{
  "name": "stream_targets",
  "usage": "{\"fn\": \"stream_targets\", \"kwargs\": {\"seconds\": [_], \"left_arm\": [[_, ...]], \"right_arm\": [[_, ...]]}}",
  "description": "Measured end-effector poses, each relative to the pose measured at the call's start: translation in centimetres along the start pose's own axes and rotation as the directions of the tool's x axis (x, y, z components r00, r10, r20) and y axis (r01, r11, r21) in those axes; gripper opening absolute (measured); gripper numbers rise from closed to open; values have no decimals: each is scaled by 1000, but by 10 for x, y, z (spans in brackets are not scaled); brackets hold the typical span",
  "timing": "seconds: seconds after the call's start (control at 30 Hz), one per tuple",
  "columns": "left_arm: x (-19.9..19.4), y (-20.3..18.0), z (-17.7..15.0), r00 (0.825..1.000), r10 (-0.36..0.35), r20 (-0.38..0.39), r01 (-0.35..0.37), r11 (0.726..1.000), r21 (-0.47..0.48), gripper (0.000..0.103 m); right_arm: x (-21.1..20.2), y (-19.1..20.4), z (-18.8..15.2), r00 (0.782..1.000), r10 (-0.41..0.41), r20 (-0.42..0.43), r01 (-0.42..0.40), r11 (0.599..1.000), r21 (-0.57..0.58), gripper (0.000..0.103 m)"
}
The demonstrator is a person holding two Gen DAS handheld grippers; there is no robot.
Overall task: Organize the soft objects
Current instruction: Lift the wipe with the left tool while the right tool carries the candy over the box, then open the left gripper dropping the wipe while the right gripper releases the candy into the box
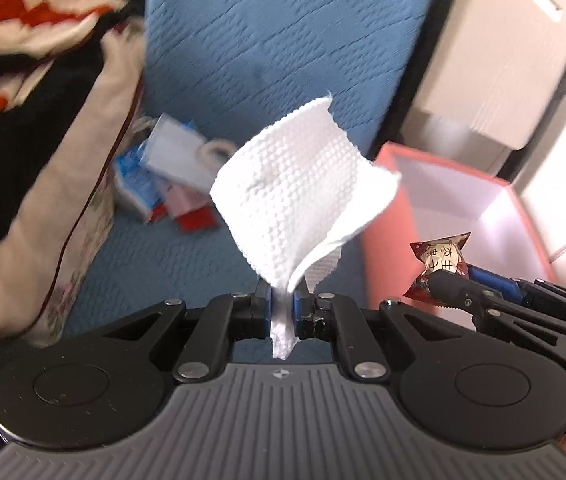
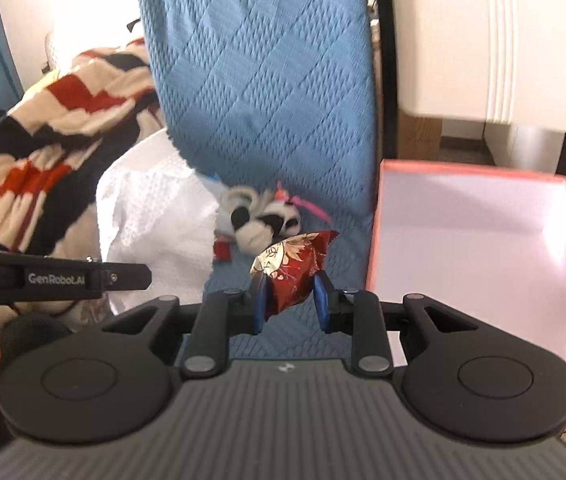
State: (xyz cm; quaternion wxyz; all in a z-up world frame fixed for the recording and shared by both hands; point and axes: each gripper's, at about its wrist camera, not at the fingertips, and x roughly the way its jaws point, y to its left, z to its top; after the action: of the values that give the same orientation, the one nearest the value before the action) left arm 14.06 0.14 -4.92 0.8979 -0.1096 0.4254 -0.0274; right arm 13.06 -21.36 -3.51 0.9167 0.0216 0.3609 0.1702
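Observation:
My left gripper is shut on a white textured tissue, held up above the blue quilted cover. My right gripper is shut on a red snack packet; the packet also shows in the left wrist view at the near edge of the pink box. The pink box stands open to the right of both grippers, its white inside bare; it also shows in the left wrist view. A black-and-white plush toy and small packets lie on the cover ahead.
A red, black and cream blanket is heaped on the left, over a cream pillow. A white cabinet stands behind the box. The left gripper's body and the hand holding it cross the right wrist view's left edge.

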Motion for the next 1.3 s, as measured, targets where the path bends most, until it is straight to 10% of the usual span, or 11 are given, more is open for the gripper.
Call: {"fn": "stream_targets", "kwargs": {"seconds": [0.67, 1.3], "left_arm": [[-6, -115, 49, 987, -137, 78, 129, 986, 104, 12], [102, -180, 19, 976, -168, -142, 187, 973, 138, 12]], "right_arm": [[-53, -82, 40, 992, -88, 93, 85, 996, 31, 28], [3, -182, -19, 978, -169, -123, 184, 975, 125, 29]]}}
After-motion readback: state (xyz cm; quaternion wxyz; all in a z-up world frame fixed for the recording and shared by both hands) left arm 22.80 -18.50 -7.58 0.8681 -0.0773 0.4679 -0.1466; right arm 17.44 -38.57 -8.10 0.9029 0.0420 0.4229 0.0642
